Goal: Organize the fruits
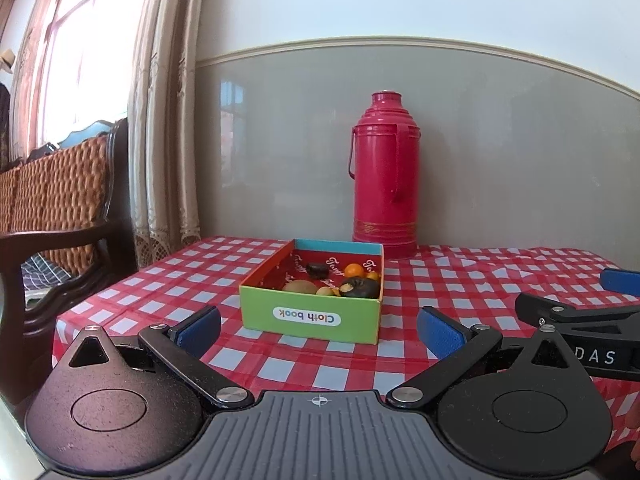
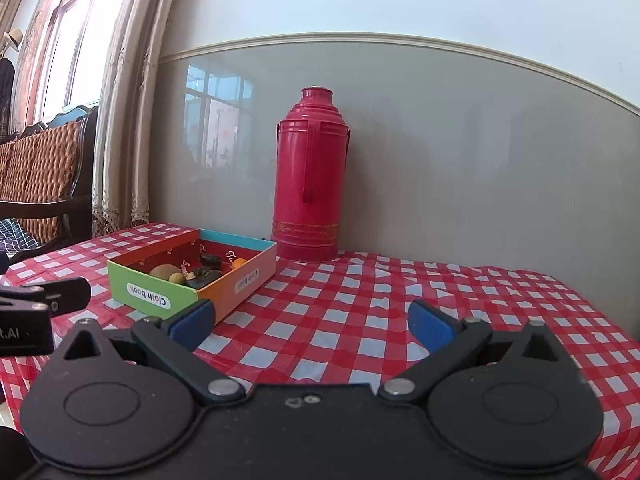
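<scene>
Both claws hang released and empty just above the checked desk [image 1: 460,280]: the left claw [image 1: 319,330] faces the open cardboard box [image 1: 310,316] straight ahead, the right claw [image 2: 312,326] has it ahead and to its left. All the fruits lie inside the box: a brown kiwi [image 1: 300,287], a small orange [image 1: 354,270], a yellowish piece [image 1: 325,291] and two dark ones [image 1: 362,287], close together. They look light, rounded and soft-skinned, so each wants a gentle pinch across its widest part from above, and the smooth orange may well roll or slip.
</scene>
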A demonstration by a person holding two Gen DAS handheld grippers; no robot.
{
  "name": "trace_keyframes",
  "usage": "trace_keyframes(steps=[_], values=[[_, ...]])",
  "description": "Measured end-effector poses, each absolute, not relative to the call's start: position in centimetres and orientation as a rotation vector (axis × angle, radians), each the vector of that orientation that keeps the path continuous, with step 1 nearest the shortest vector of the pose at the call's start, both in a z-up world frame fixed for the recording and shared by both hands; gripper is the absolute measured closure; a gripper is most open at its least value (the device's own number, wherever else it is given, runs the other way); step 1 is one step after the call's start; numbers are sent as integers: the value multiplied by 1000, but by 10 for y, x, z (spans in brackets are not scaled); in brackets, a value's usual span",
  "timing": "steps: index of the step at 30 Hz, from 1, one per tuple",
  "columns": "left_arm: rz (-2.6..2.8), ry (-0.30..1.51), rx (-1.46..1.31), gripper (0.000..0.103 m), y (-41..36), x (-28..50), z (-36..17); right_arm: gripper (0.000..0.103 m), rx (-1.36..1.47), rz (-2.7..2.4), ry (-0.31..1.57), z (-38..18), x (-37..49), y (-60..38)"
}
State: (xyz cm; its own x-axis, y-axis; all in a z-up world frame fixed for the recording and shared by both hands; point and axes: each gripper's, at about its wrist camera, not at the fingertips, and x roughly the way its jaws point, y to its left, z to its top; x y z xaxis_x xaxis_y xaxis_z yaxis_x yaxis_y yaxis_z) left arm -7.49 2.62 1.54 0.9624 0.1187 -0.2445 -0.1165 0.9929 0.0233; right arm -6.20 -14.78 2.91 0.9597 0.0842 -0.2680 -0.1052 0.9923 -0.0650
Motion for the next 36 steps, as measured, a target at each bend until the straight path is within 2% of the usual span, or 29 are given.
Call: trace_keyframes(steps=[36], values=[[128,252,-4,0,27,-74,15,6,-74,92,272,29,-62,-147]])
